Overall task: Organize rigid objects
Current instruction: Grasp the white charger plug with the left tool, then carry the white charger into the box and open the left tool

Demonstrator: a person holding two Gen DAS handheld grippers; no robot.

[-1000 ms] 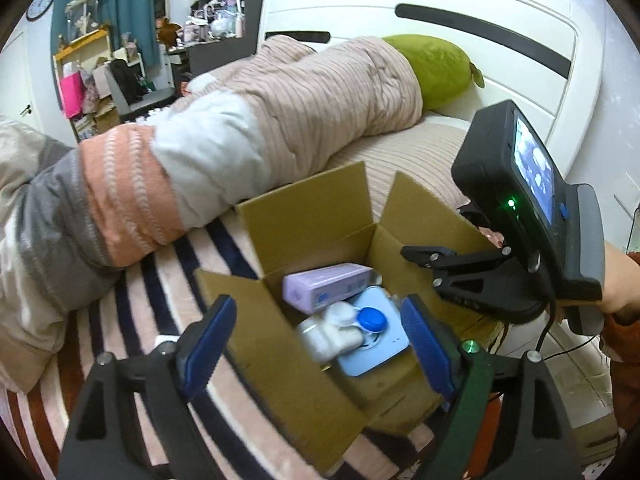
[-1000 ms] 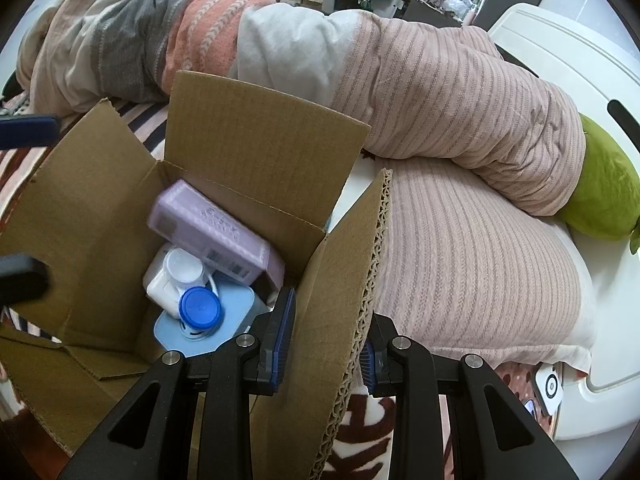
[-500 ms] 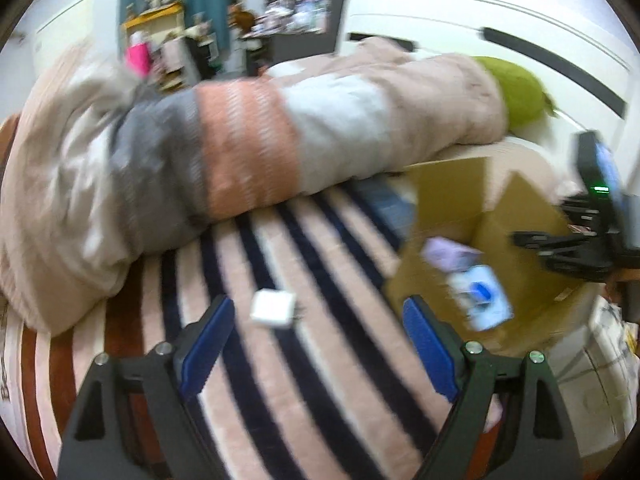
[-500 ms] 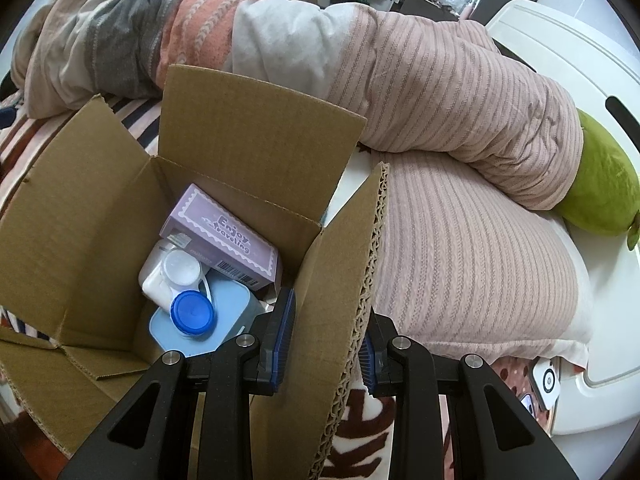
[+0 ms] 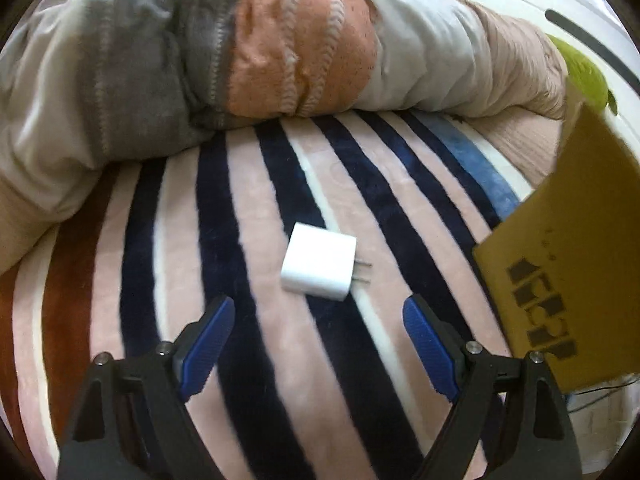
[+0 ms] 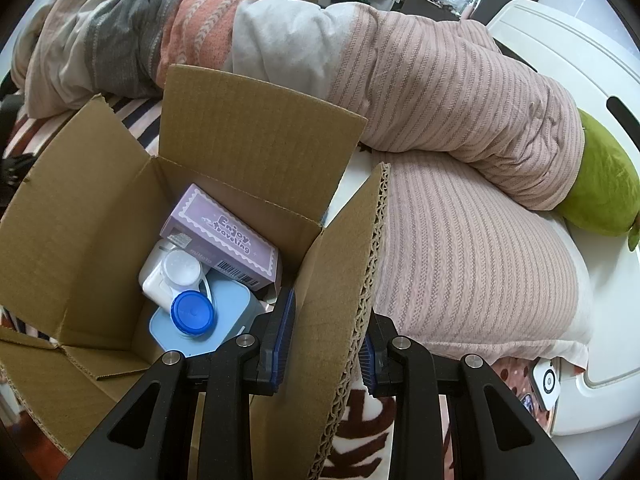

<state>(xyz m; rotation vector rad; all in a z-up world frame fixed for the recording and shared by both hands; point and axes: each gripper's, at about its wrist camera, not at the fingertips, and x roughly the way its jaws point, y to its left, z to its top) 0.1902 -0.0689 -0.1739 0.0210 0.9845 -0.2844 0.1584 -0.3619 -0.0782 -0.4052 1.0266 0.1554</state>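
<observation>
White charger (image 5: 319,266), prongs apparently pointing right, on striped blanket (image 5: 248,360).

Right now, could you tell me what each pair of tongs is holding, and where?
Right tongs clamp the cardboard box by its flap edge; left tongs hold nothing.

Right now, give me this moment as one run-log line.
left gripper: open above charger | right gripper: shut on box flap | charger: on blanket, outside box

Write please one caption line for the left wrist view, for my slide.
Open left claw hovers above a white charger plug on the striped blanket, beside the cardboard box.
</observation>
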